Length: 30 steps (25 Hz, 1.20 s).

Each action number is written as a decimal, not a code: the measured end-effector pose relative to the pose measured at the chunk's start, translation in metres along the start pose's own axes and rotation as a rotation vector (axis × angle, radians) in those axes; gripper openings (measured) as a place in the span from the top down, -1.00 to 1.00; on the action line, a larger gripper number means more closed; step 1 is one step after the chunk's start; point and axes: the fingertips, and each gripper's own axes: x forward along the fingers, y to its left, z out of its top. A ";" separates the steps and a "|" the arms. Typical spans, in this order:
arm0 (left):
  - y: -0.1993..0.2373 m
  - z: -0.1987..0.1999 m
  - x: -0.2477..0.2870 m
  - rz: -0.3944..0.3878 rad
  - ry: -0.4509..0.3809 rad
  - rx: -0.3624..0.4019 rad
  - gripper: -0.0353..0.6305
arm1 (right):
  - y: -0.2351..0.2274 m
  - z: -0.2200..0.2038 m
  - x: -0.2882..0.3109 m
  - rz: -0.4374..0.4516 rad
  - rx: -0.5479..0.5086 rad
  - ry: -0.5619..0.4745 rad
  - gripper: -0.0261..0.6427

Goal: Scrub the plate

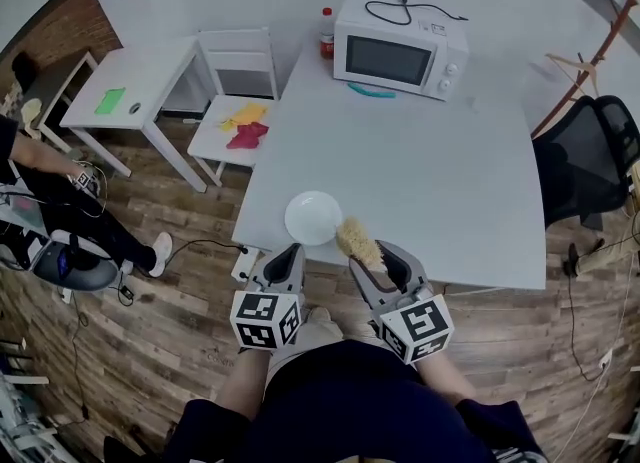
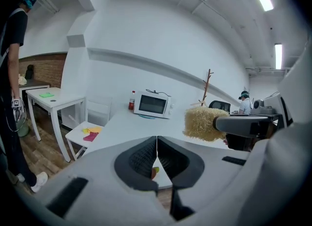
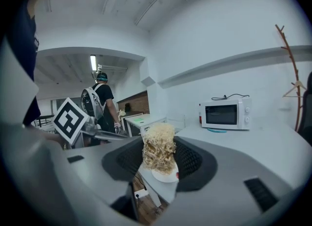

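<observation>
The plate (image 1: 313, 217) lies close to the table's (image 1: 430, 171) near edge, with bare tabletop open behind it up to the microwave (image 1: 400, 46). We hold both grippers low at that edge. The left gripper (image 1: 288, 252) has its jaws pressed together on nothing. The right gripper (image 1: 376, 257) pinches a straw-coloured scrubber (image 1: 357, 239) just beside the plate, seemingly clear of it. The scrubber hides part of the plate in the right gripper view.

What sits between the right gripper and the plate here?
Only the straw-coloured scrubber clamped in the right gripper, pointing toward the plate; the head view shows it.
</observation>
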 end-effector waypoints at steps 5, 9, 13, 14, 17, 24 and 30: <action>0.044 -0.013 0.029 -0.008 0.076 -0.006 0.83 | -0.007 -0.005 0.040 -0.032 0.015 0.012 0.38; 0.073 -0.027 0.052 -0.031 0.142 -0.023 0.80 | -0.011 -0.012 0.062 -0.057 0.033 0.028 0.38; 0.094 -0.048 0.079 -0.082 0.216 -0.065 0.31 | -0.017 -0.018 0.074 -0.096 0.048 0.029 0.38; 0.099 -0.054 0.087 -0.088 0.234 -0.070 0.27 | -0.018 -0.020 0.077 -0.104 0.049 0.033 0.38; 0.111 -0.076 0.110 -0.109 0.301 -0.078 0.24 | -0.018 -0.025 0.081 -0.118 0.051 0.050 0.38; 0.130 -0.117 0.146 -0.120 0.442 -0.104 0.24 | -0.021 -0.039 0.084 -0.133 0.062 0.092 0.38; 0.127 -0.124 0.160 -0.156 0.511 -0.077 0.25 | -0.022 -0.044 0.091 -0.142 0.073 0.111 0.37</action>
